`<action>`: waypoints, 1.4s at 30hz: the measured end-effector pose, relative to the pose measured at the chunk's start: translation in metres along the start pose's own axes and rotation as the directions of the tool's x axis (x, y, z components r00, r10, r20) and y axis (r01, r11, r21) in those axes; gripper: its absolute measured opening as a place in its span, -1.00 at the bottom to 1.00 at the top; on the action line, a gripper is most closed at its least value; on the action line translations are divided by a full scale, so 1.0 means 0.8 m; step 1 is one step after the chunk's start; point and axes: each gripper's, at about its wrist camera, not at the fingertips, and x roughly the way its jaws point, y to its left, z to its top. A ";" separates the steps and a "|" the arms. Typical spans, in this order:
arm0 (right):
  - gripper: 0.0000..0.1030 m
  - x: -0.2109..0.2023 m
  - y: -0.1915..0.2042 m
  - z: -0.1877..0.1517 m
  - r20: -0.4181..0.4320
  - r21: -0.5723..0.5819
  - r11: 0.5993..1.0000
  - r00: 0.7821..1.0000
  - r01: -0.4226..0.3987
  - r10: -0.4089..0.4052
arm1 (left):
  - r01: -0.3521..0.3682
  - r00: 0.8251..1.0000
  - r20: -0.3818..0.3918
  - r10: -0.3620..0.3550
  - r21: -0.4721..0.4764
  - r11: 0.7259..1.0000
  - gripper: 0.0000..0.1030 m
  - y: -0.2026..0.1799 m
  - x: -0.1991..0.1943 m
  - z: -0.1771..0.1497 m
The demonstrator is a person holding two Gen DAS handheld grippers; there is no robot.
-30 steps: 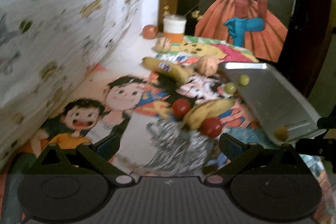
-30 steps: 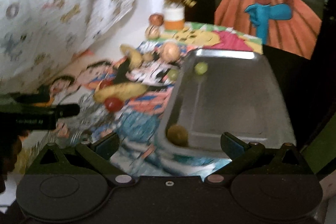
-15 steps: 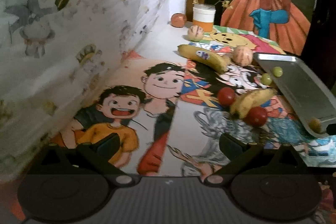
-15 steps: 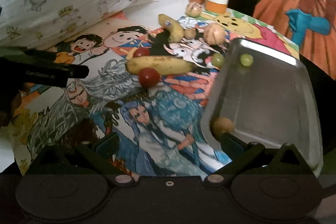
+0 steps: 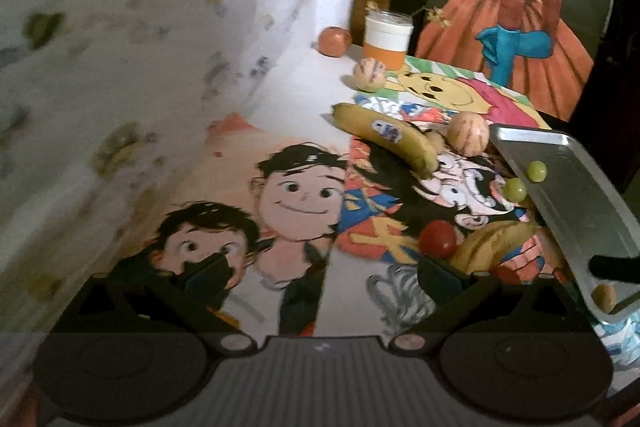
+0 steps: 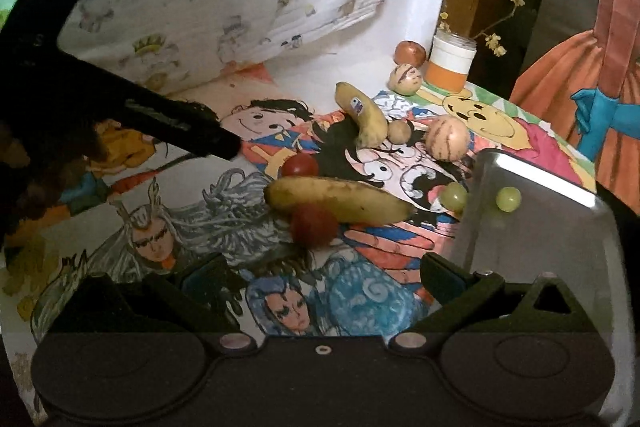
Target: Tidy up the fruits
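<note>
Two bananas (image 6: 338, 203) and tomatoes (image 6: 314, 225) lie loose on the worktop beside the tray (image 6: 532, 247); both hand-held grippers (image 6: 322, 275) (image 5: 322, 277) hover wide open, empty; next, probably grasp the nearest tomato.

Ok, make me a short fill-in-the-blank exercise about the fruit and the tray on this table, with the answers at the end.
1. The number of green grapes lying inside the metal tray is ____.
2. The banana with the sticker lies ____ from the cameras than the spotted banana.
3. The jar at the back has a white top and an ____ lower half.
4. Both grippers, left gripper and right gripper, hold ____.

Missing words: one; farther; orange; nothing
</note>
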 end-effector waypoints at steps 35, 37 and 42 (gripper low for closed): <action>0.00 0.048 -0.015 0.006 0.008 0.063 0.996 0.998 -0.065 0.065 | 0.256 0.967 -0.033 -0.254 0.097 0.962 0.43 -0.017 0.049 0.033; -0.03 0.048 -0.015 0.006 0.010 0.066 0.996 0.998 -0.064 0.063 | 0.283 0.959 -0.059 -0.278 0.095 0.954 0.34 -0.019 0.055 0.033; -0.05 0.048 -0.016 0.005 0.015 0.075 0.995 0.998 -0.064 0.063 | 0.325 0.944 -0.088 -0.318 0.080 0.942 0.13 -0.023 0.064 0.033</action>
